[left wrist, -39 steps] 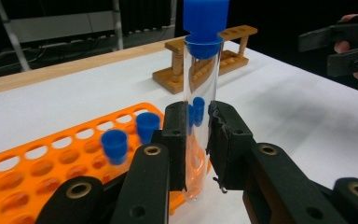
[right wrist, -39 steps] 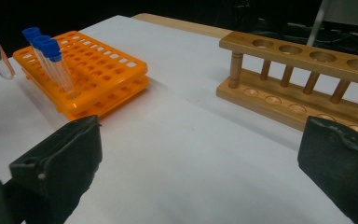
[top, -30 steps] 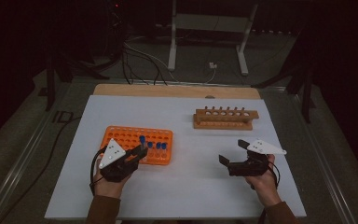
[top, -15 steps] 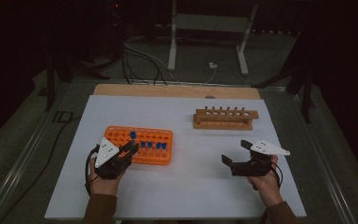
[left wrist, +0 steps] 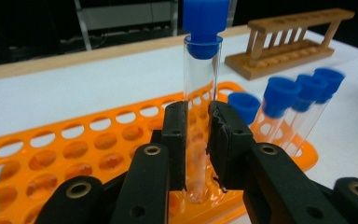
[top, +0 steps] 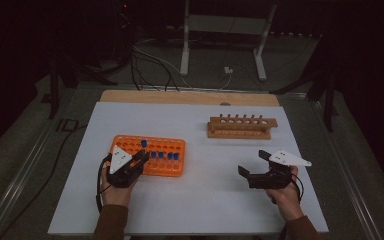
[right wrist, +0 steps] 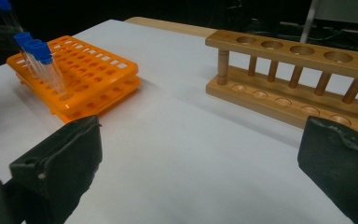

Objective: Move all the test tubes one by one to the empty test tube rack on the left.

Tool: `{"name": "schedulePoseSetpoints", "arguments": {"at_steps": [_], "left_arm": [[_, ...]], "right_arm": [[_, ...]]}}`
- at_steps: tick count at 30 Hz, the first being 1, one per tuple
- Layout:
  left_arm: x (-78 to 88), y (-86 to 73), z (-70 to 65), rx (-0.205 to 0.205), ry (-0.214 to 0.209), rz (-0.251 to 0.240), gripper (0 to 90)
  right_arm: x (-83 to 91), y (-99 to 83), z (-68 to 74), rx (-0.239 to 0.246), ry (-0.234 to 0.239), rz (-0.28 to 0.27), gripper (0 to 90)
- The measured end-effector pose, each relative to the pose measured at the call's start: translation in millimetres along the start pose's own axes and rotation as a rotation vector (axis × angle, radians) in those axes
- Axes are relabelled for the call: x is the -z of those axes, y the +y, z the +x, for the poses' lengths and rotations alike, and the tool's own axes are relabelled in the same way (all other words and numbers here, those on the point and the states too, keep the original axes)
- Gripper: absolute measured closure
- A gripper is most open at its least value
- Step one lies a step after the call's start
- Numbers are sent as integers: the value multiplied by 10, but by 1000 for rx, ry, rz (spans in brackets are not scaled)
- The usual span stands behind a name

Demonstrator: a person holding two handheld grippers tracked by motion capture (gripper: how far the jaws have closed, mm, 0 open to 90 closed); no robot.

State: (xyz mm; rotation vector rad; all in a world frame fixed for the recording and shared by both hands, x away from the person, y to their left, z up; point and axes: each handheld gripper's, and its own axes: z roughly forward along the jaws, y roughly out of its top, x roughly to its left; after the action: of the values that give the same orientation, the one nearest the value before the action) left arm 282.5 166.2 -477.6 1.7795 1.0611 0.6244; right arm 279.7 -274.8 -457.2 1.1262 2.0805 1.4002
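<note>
White table top (top: 200, 200) under everything, with a strip of bare wood along its far edge. Toward the far right corner, a wooden rack (top: 242, 127), its holes unfilled. Nearer the left edge, an orange rack (top: 167, 167) carrying a short row of blue-capped tubes (top: 162, 156), just beside the left claw (top: 141, 157) and close enough to crowd it on that side. Well apart, near the right edge, the right claw (top: 252, 162), jaws spread wide with nothing between them.

Pinched between the left claw's black pads: one clear tube (left wrist: 199, 116), upright, blue cap (left wrist: 205, 23) on top, rounded bottom just over the orange rack's holes, whether seated in one impossible to tell.

From above, that tube just a blue dot at the claw's tip. From the left claw's own camera, glass and grip plain. From the right claw's camera, the wooden rack's holes up close.
</note>
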Motion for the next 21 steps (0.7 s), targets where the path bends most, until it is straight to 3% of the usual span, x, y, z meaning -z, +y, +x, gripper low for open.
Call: {"name": "schedulePoseSetpoints", "arguments": {"at_steps": [3,5,7,10,12,21], "left_arm": [[-50,-34,13,6,-4,54,771],[-94,-47,-15,-17,-4,110,772],[-106,-42,-35,-31,0,135,777],[-102,-47,-10,-10,-7,156,779],[-112,-74,-31,-32,0,188,780],[-94,-78,-44,-29,1,193,777]], "right_arm": [[-1,-2,-2,1,2,1,4],[-2,-3,0,1,2,1,4],[-2,-3,-1,0,4,2,3],[-3,-7,-5,1,5,3,4],[-3,-10,-4,1,5,5,4],[-6,-11,0,2,9,7,4]]}}
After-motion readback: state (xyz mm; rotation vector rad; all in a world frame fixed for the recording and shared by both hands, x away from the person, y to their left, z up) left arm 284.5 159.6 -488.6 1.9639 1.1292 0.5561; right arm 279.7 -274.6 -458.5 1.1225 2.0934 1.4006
